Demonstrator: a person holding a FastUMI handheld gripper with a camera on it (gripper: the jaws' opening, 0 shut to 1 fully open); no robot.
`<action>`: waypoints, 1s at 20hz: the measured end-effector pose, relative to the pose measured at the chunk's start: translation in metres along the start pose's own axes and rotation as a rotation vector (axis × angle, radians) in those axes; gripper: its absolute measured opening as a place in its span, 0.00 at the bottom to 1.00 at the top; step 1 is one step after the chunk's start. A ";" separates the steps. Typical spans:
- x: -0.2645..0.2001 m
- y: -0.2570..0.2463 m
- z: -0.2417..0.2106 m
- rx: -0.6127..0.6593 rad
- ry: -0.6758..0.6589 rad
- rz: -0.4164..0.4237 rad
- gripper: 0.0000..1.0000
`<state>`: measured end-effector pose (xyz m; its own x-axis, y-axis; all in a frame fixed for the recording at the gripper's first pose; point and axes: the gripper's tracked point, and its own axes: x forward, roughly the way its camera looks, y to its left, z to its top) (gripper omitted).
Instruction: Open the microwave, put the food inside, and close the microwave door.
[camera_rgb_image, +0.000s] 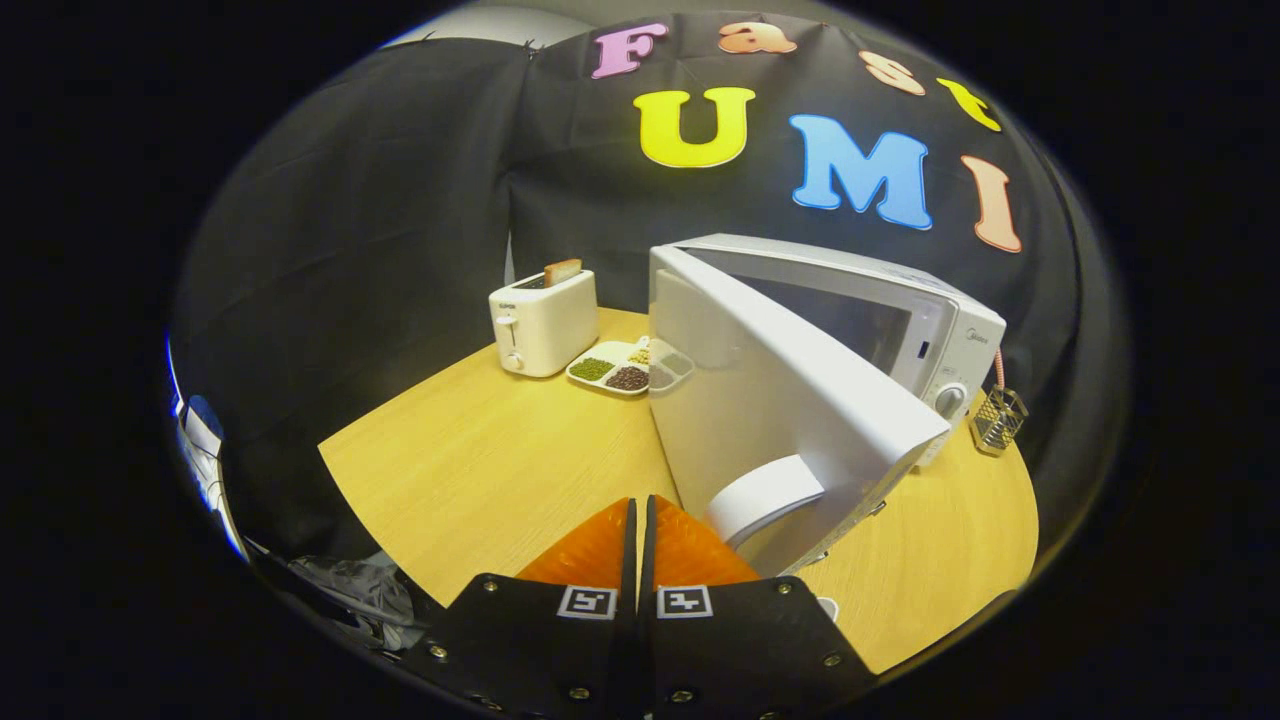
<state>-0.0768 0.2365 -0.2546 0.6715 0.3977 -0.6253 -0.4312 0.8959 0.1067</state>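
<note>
The white microwave (940, 330) stands on the right half of the wooden table (480, 470). Its door (780, 400) is swung partly open toward me, hinged on its left, and the dark cavity shows above the door's top edge. My gripper (640, 502) is shut with nothing between its fingers, its tips just left of the door's lower part. A white round shape (765, 495) shows on the glossy door next to the fingertips; I cannot tell whether it is an object or a reflection. A small white edge (828, 606) peeks out beside the gripper body.
A cream toaster (543, 322) with a slice of toast in it stands at the table's back left. Beside it lies a divided white tray (612, 368) of beans. A small wire basket (998, 418) sits to the right of the microwave. Bare tabletop lies left of the fingers.
</note>
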 end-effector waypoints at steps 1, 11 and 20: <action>0.001 -0.008 0.002 0.008 0.000 -0.010 0.01; 0.002 -0.082 0.013 0.039 -0.019 -0.092 0.01; 0.022 -0.126 0.020 0.076 -0.016 -0.115 0.01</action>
<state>0.0042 0.1364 -0.2663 0.7236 0.2937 -0.6246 -0.3039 0.9481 0.0938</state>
